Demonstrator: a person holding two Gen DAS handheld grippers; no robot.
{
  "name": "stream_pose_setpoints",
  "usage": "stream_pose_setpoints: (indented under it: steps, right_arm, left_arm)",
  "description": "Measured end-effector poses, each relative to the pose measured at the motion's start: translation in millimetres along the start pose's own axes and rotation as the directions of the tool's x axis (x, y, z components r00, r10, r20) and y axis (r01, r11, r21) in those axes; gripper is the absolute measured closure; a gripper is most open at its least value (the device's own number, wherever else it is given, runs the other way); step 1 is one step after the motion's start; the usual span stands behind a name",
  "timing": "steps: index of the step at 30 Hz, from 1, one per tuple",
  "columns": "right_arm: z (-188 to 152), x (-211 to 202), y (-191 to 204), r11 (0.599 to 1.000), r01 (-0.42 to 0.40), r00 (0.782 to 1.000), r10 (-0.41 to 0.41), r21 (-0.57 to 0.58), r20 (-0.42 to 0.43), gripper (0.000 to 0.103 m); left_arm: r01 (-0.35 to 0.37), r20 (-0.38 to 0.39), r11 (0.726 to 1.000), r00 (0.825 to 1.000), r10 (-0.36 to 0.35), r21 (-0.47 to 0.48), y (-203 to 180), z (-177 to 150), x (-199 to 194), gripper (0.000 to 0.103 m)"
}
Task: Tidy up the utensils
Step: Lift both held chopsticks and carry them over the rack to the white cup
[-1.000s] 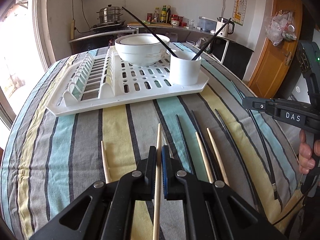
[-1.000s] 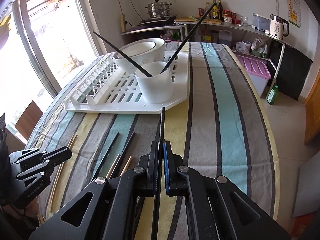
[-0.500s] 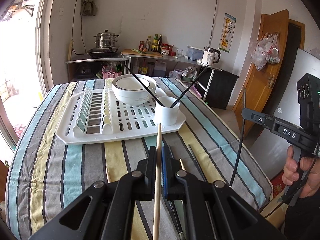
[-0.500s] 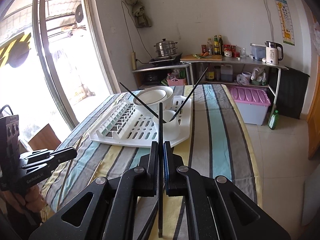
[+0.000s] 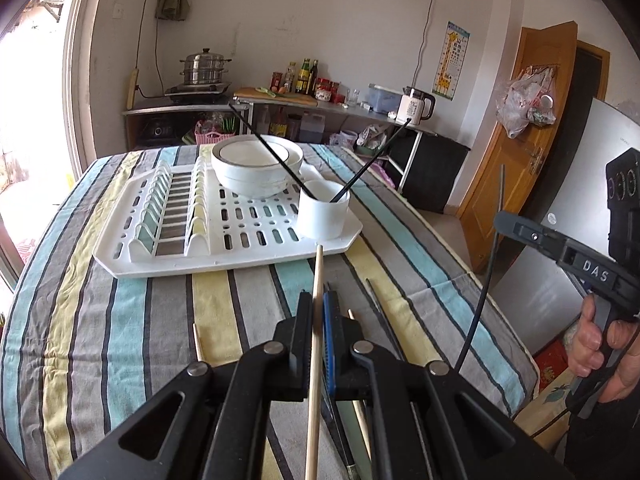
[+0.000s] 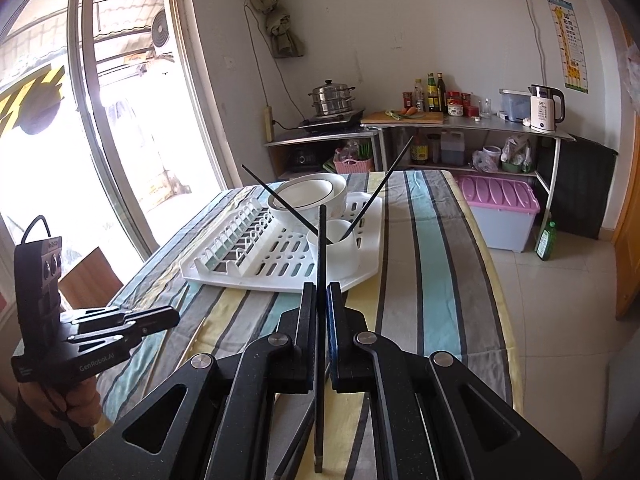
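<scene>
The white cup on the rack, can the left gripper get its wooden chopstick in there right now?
Probably yes: the white cup lies straight ahead of the left gripper, top open, with only two black chopsticks leaning inside.

My left gripper (image 5: 319, 312) is matte black, two angular linkage arms with triangular cut-outs and round silver pivot screws; one pad is black, the other blue and ribbed. My right gripper (image 6: 322, 304) is built the same. Side on, one body carries white "DAS" lettering, the other "GenRobot.AI", each with a boxy black camera block and a thin black cable.
</scene>
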State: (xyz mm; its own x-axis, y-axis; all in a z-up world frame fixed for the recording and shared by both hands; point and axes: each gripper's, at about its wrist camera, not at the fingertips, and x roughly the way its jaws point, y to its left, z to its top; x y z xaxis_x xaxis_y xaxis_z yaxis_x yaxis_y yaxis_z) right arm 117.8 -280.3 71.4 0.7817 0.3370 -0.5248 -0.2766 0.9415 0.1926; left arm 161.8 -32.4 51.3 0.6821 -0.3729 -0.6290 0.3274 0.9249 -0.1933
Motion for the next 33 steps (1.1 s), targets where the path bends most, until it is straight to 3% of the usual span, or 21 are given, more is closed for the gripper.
stream_pose_setpoints:
  steps: [4,13,22,33]
  right_arm:
    - [0.4,1.3,-0.9,1.000,0.003,1.000,-0.003,0.000,-0.005,0.098]
    - [4.1,-1.5,1.0,1.000,0.000,1.000,0.000,-0.004,0.008,0.098]
    - [20.5,-9.0,5.2,1.000,0.008,0.998,-0.007,-0.018,0.061,0.098]
    - [69.8,-0.9,11.9,0.999,0.006,0.992,0.000,-0.049,0.125,0.098]
  left_arm:
    - [0.006,-0.043,1.000,0.999,-0.007,-0.025,5.5,-6.9,11.5,0.097]
    - [0.020,0.003,1.000,1.000,-0.020,-0.024,5.2,1.3,-3.6,0.097]
    - [0.010,0.078,1.000,0.997,-0.010,0.005,-1.2,35.4,-25.2,0.097]
    - [0.022,0.119,0.999,0.993,-0.027,0.043,-10.9,105.6,-11.4,0.097]
